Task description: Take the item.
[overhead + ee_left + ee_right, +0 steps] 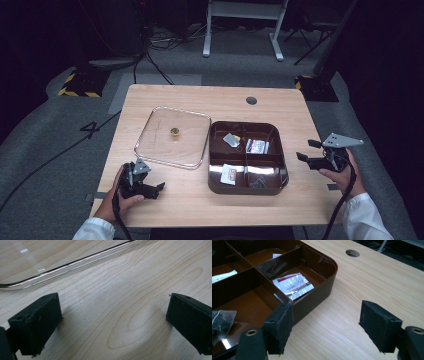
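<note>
1. The wooden table point(210, 202) carries everything; its near edge is partly covered by the person's sleeves, and in the left gripper view its grain spans the gap between the jaws.
2. The brown tray point(281, 150), split into four compartments, sits right of the table's middle, closer to the right edge than the left. The right gripper view cuts off its left part. A broad bare strip of table lies between its right wall and the right edge.
3. The clear lid point(190, 135) lies flat just left of the tray, its right rim close against the tray's left wall; whether they touch cannot be told. A small gold knob point(174, 131) sits at its middle. Its transparency makes the rim hard to follow.
4. The left gripper point(152, 189) rests low near the table's front left corner, just before the lid's near left corner, with open wood to its right. Its jaws are spread wide with nothing between them.
5. The right gripper point(306, 150) is held beside the tray's right wall, near the right edge. Its jaws are parted and empty; one seems to overlap the tray's rim, contact unclear.
6. A red-and-green packet point(293, 285) lies in the far right compartment. Other small packets in the remaining compartments are too small to identify.
</note>
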{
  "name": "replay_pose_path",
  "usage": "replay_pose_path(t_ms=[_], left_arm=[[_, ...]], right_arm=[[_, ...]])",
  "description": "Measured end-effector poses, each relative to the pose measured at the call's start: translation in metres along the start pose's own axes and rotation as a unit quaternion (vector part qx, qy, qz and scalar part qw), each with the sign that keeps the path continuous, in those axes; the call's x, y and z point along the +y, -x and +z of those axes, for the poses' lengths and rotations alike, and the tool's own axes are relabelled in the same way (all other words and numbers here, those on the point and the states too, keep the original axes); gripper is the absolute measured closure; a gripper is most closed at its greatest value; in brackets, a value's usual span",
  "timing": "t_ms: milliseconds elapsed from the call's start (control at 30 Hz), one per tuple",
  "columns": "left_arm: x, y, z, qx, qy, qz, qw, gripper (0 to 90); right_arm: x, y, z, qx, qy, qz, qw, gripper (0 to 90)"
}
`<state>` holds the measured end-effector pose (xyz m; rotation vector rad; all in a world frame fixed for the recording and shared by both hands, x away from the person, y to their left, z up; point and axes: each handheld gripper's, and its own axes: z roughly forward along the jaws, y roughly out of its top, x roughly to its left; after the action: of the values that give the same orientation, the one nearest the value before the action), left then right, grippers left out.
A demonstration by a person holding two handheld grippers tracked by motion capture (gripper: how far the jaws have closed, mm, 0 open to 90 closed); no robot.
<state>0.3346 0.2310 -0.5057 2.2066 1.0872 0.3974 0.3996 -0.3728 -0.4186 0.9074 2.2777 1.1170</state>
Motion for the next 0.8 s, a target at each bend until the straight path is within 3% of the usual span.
replay_pose_path(t_ms=[233,400,433,800], left_arm=[[0.000,0.000,0.000,0.000,0.000,0.000,1.0000,0.2],[0.000,0.000,0.000,0.000,0.001,0.000,1.0000,0.2],[0.000,0.000,0.000,-0.001,0.000,-0.002,1.0000,0.3],[0.000,0.000,0.000,0.000,0.001,-0.001,1.0000,0.3]], right_arm=[[0.013,-0.002,0.006,0.012,0.000,-0.010,0.9999,33.2],[0.025,-0.006,0.015,0.010,-0.009,-0.028,0.9995,33.1],[0.029,-0.005,0.019,0.020,-0.008,-0.025,0.9995,33.1],[0.046,-0.013,0.040,0.026,-0.014,-0.039,0.9988,31.2]])
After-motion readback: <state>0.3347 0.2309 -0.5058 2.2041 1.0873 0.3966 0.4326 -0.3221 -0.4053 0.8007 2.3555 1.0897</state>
